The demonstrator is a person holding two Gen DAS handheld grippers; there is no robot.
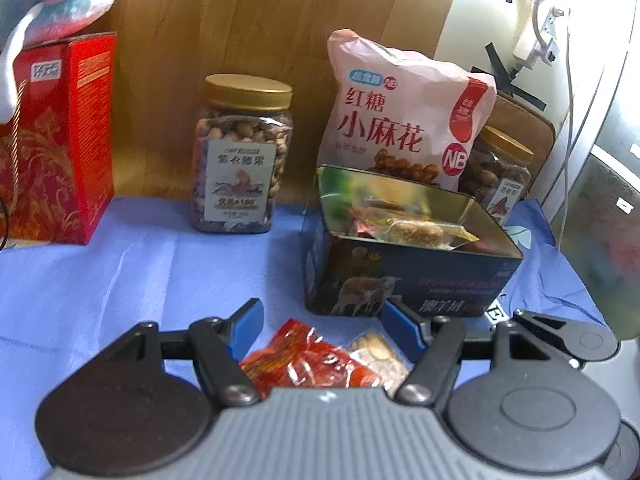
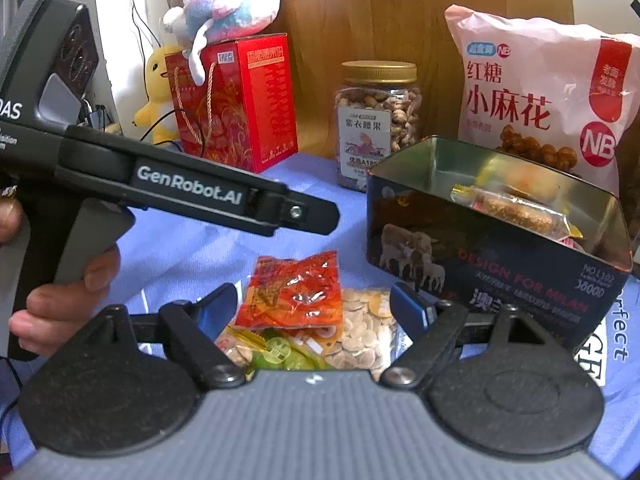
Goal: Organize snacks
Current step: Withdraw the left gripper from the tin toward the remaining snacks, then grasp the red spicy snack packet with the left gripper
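Observation:
A small pile of snack packets lies on the blue cloth: a red packet [image 2: 296,292] on top, a clear bag of pale seeds [image 2: 364,332] and a green-yellow packet [image 2: 280,350] under it. My right gripper [image 2: 312,304] hovers over the pile, open, its blue pads either side of the red packet without touching. My left gripper [image 1: 324,322] is open too, with the red packet [image 1: 304,356] and seeds [image 1: 376,350] low between its fingers. An open dark tin [image 1: 400,276] [image 2: 480,264] holding several wrapped snacks stands just beyond, to the right.
Along the wooden back wall stand a red gift box [image 1: 60,140], a gold-lidded nut jar [image 1: 244,152], a pink snack bag [image 1: 400,112] and a second jar [image 1: 500,172]. A plush toy [image 2: 228,4] tops the red box. A hand [image 2: 60,300] grips the left tool's handle.

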